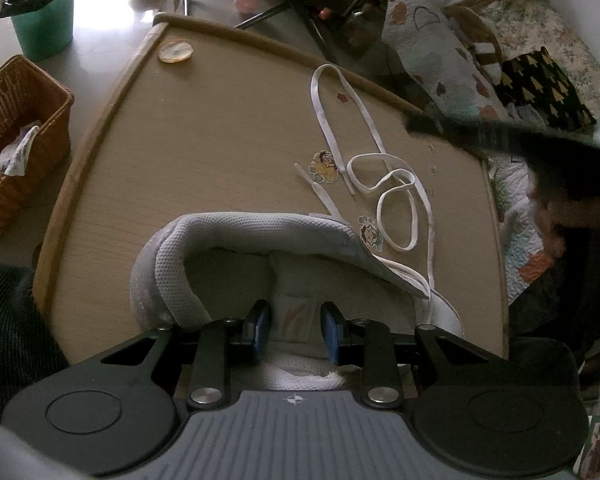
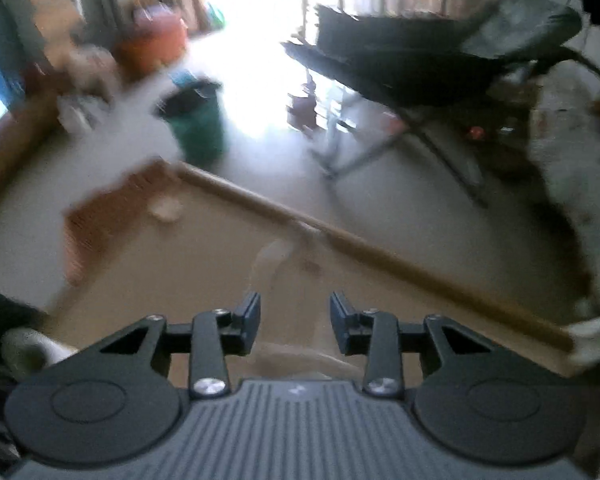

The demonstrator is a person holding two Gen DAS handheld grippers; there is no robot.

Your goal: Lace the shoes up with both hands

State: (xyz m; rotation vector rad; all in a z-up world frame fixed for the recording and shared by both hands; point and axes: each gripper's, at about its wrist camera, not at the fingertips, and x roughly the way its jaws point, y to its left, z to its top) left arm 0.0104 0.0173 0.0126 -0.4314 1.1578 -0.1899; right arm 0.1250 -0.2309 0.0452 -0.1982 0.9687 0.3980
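Note:
A grey and white mesh shoe (image 1: 228, 240) lies on the wooden table (image 1: 220, 140), close under the left wrist camera. My left gripper (image 1: 296, 326) has its blue pads pressed on either side of the shoe's white tongue (image 1: 296, 312). A loose white shoelace (image 1: 380, 184) lies in loops on the table beyond the shoe, to the right, with one end running to the shoe. In the right wrist view, which is blurred, my right gripper (image 2: 294, 320) hovers open above the table (image 2: 204, 272) and holds nothing. A faint pale strip there may be the lace.
A wicker basket (image 1: 16, 120) and a green bin (image 1: 44, 24) stand on the floor to the left. A round pale disc (image 1: 175, 52) sits at the table's far corner. Quilts (image 1: 440, 40) pile up at the right, where a blurred dark shape (image 1: 520, 140) reaches in. Chair legs (image 2: 440, 152) stand beyond the table.

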